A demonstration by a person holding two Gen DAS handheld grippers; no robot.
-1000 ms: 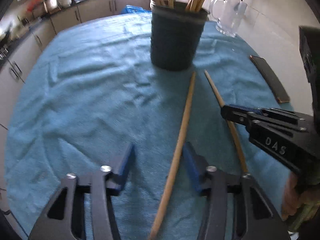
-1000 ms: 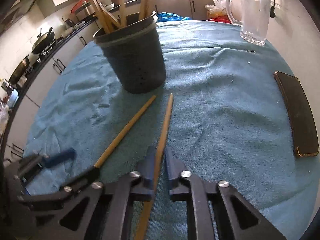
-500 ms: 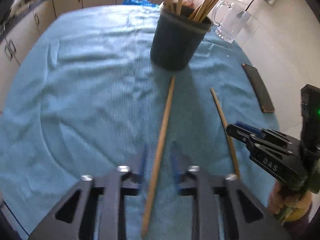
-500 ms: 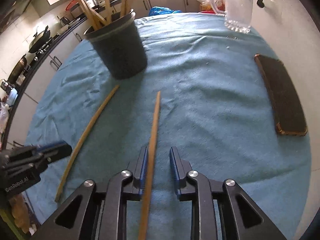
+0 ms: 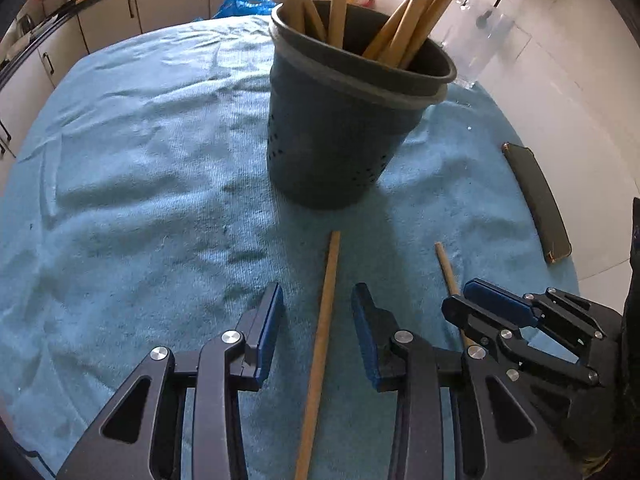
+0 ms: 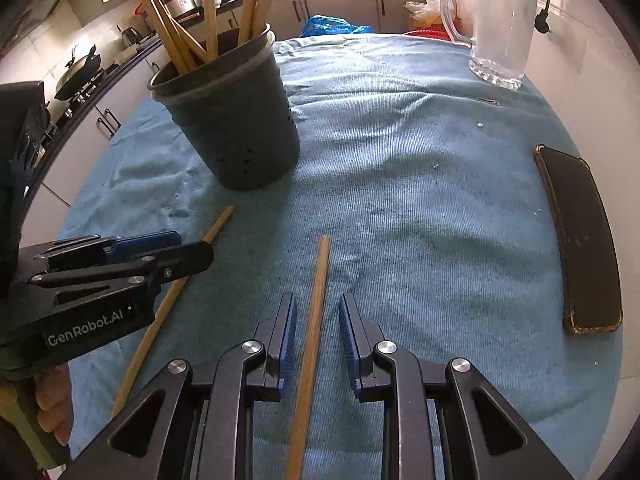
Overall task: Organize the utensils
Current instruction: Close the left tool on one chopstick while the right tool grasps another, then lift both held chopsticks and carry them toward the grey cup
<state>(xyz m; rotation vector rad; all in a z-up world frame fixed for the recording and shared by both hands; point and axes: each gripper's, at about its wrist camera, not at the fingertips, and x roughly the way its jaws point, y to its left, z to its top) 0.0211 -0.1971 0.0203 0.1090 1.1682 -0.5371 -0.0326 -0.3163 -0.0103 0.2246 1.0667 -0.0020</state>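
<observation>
Item: two wooden chopsticks, loose on the blue towel before the dark utensil holder (destination, I judged). My left tongs straddled one chopstick, spread, untouching; my right tongs straddled the other chopstick, likewise.

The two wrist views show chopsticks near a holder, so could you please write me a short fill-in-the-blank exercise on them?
1. Each gripper has one loose chopstick lying between its ____ fingers.
2. The dark holder stands on a ____ cloth.
3. The clear mug is ____.
4. The phone lies to the ____ of the right gripper.

Missing words: open; blue; empty; right
</observation>
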